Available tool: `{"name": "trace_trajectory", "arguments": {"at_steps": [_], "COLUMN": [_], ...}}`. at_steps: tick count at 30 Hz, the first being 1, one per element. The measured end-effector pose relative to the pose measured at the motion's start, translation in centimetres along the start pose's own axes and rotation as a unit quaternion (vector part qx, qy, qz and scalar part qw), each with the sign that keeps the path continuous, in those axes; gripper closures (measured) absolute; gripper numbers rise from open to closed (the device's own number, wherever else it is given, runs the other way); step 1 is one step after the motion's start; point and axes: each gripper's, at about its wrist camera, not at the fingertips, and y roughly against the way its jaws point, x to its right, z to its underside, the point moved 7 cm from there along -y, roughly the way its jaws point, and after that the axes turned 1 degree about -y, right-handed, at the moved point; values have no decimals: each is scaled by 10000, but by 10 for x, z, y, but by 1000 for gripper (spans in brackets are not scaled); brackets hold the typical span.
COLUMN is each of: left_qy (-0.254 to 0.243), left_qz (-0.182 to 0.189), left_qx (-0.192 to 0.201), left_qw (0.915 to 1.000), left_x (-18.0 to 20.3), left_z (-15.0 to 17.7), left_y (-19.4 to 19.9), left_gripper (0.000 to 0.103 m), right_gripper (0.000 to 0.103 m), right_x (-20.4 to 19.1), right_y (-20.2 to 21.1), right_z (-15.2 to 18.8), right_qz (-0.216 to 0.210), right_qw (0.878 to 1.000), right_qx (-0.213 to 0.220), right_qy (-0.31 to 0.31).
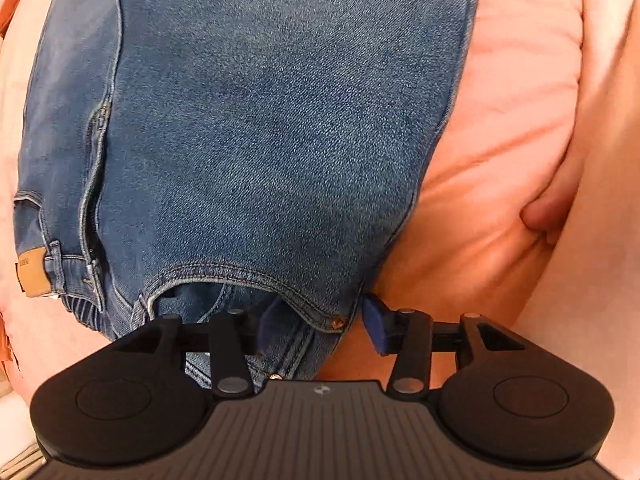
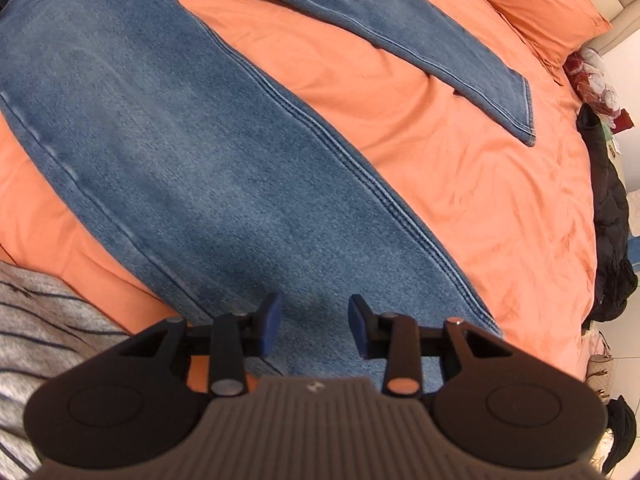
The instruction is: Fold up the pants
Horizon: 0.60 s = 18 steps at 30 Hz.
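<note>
Blue jeans lie on an orange bed cover. In the left wrist view I see their top part: a front pocket edge with a copper rivet and a brown leather patch on the waistband at left. My left gripper points down at the pocket corner, jaws apart, with the denim edge between the blue pads but not squeezed. In the right wrist view one leg runs diagonally, and the other leg ends in a hem at upper right. My right gripper hovers open over the near leg.
An orange pillow lies at the bed's far right corner. A dark jacket and other items crowd the bed's right edge, with a bag on the tiled floor. A grey striped sleeve is at lower left.
</note>
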Motion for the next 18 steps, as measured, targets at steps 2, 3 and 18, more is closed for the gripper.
{"name": "trace_trajectory", "arguments": {"at_steps": [2,3,18], "left_qy": [8,23,2182], "left_qz": [-23,-72,-667], "left_qx": [-38,-72,785], "left_qw": [10000,9999,9705], "left_x": [0,0,-52], "left_z": [0,0,12], "left_y": [-3,-5,57], "left_gripper": [47,47,81], "right_gripper": [69,69,70], "right_x": [2,4,10], "right_y": [-1,-1,-19], "right_z": [3,5,58], "right_qz": [-9,-8,-60], "right_qw": [10000,10000,9925], "right_qx": [-24,-39,-936], "right_qy": [-29,-30,779]}}
